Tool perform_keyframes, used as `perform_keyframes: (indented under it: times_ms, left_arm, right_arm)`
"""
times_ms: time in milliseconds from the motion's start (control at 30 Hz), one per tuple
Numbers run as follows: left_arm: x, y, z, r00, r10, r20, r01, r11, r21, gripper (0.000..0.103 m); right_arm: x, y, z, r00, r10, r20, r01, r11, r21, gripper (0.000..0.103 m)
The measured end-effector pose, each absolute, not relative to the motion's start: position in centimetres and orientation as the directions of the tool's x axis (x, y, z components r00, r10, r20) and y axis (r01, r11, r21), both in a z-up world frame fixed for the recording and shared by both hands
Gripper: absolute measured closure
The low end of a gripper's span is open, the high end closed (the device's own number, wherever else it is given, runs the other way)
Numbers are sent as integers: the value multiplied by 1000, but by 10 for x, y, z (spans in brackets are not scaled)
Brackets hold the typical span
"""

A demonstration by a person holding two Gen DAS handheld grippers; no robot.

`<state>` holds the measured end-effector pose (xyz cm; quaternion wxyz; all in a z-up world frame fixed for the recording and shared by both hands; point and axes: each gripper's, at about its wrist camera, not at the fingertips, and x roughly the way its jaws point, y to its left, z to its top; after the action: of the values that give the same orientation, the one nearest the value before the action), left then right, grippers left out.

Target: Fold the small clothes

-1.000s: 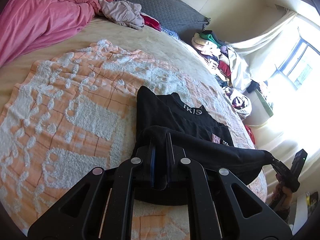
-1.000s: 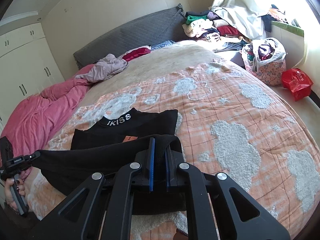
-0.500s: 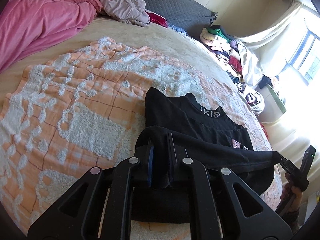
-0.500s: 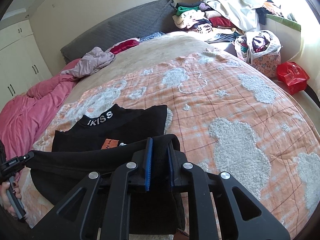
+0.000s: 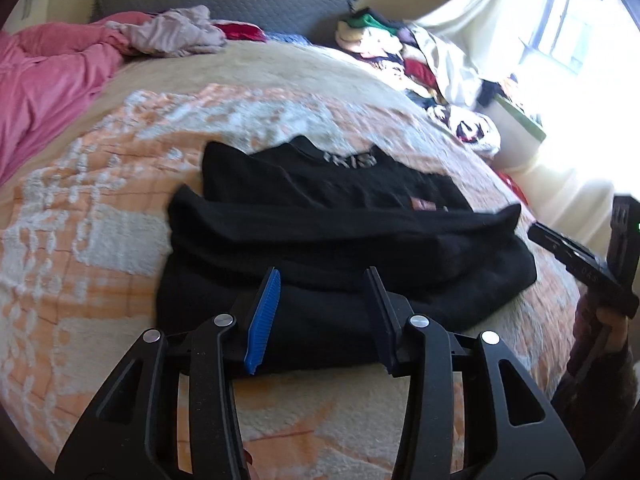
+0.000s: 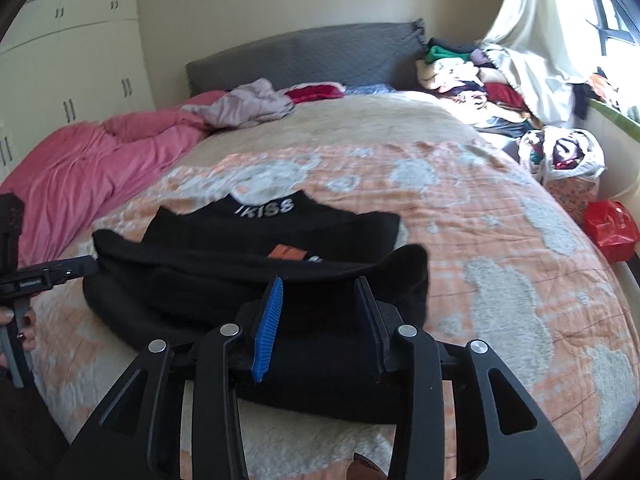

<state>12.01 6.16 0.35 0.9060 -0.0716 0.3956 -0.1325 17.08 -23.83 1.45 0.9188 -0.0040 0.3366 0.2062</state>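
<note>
A black top (image 5: 328, 220) with a white-lettered collar lies on the orange and white blanket (image 5: 100, 240), its lower part folded up over the chest. It also shows in the right wrist view (image 6: 256, 280). My left gripper (image 5: 322, 280) is open, its jaws spread just above the near fold, holding nothing. My right gripper (image 6: 318, 286) is open too, over the fold's right end. Each gripper shows at the edge of the other's view, the right one (image 5: 576, 264) and the left one (image 6: 48, 276), close to the fold's corners.
A pink duvet (image 6: 80, 168) is bunched at the bed's left side. Loose clothes (image 6: 248, 104) lie by the grey headboard (image 6: 312, 56). A heap of clothes (image 6: 472, 76), a full bag (image 6: 568, 160) and a red bag (image 6: 610, 230) stand to the right of the bed.
Both grippers were shut on the black top's hem, carrying it up over the chest. Now both have opened and let the hem go, and the fold lies on the garment.
</note>
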Motion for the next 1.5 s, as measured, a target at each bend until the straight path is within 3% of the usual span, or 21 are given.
perform_keyframes:
  times_ms: [133, 233, 533, 633, 1067, 1267, 1500]
  left_arm:
    - [126, 37, -27, 590, -256, -766, 221, 963, -151, 71]
    - [134, 34, -36, 587, -229, -776, 219, 968, -121, 71]
    - [158, 32, -24, 620, -199, -759, 255, 966, -45, 71]
    - [168, 34, -19, 642, -193, -742, 257, 966, -30, 66]
    - [200, 121, 12, 744, -160, -648, 34, 978, -204, 54]
    - [208, 147, 1, 712, -150, -686, -13, 974, -227, 54]
    - [219, 138, -23, 648, -264, -714, 62, 953, -296, 54]
  right_arm:
    - [176, -223, -13, 606, 314, -731, -397, 916, 64, 71]
    - [182, -217, -29, 588, 269, -763, -395, 918, 19, 72]
    - [206, -213, -32, 614, 233, -754, -371, 928, -15, 73]
    - [220, -211, -28, 619, 236, -749, -369, 929, -12, 73]
    - [289, -227, -9, 694, 206, -690, -244, 969, 43, 71]
    - [283, -263, 1, 727, 174, -665, -186, 981, 54, 65]
    - [289, -279, -10, 662, 209, -720, -237, 970, 63, 57]
